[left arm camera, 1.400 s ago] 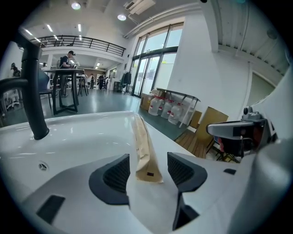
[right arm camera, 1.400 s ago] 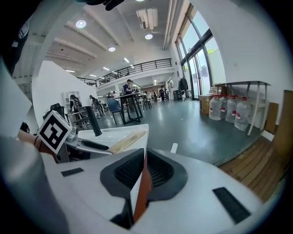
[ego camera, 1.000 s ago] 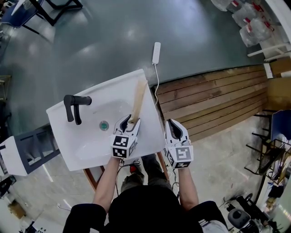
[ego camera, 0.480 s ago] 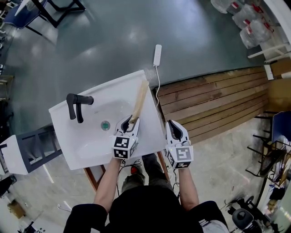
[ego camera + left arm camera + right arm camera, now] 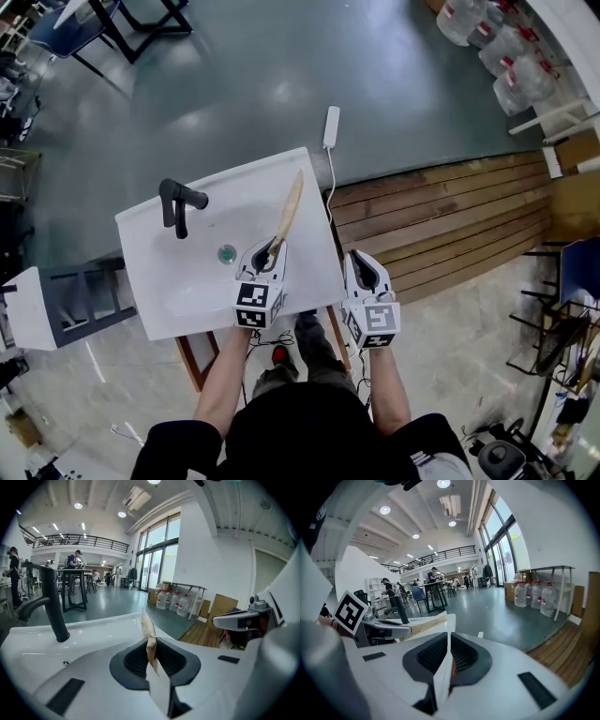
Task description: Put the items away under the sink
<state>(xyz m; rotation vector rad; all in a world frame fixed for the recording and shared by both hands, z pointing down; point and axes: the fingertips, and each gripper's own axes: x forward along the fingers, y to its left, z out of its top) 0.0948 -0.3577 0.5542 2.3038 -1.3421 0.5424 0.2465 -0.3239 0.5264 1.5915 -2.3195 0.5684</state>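
A thin tan sheet [image 5: 288,211], like flat kraft paper, stands on edge over the right side of the white sink [image 5: 187,272]. My left gripper [image 5: 265,255] is shut on its near end. In the left gripper view the sheet [image 5: 149,632] rises edge-on from between the jaws of that gripper [image 5: 152,660], with the black faucet [image 5: 51,602] behind it at the left. My right gripper [image 5: 364,267] hangs just off the sink's right edge, shut with nothing in it. From the right gripper view the right gripper [image 5: 446,660] points past the sheet [image 5: 426,626].
The black faucet [image 5: 178,204] and drain [image 5: 226,253] sit at the sink's left and middle. A white power strip [image 5: 330,127] lies on the grey floor beyond. Wooden planks [image 5: 441,216] run to the right, water jugs [image 5: 497,33] stand at top right, and a grey shelf unit [image 5: 75,300] is at the left.
The head view has shifted, so the sink and faucet now lie further right in the picture. The tan sheet looks narrower, turned more on edge. Both grippers keep their places.
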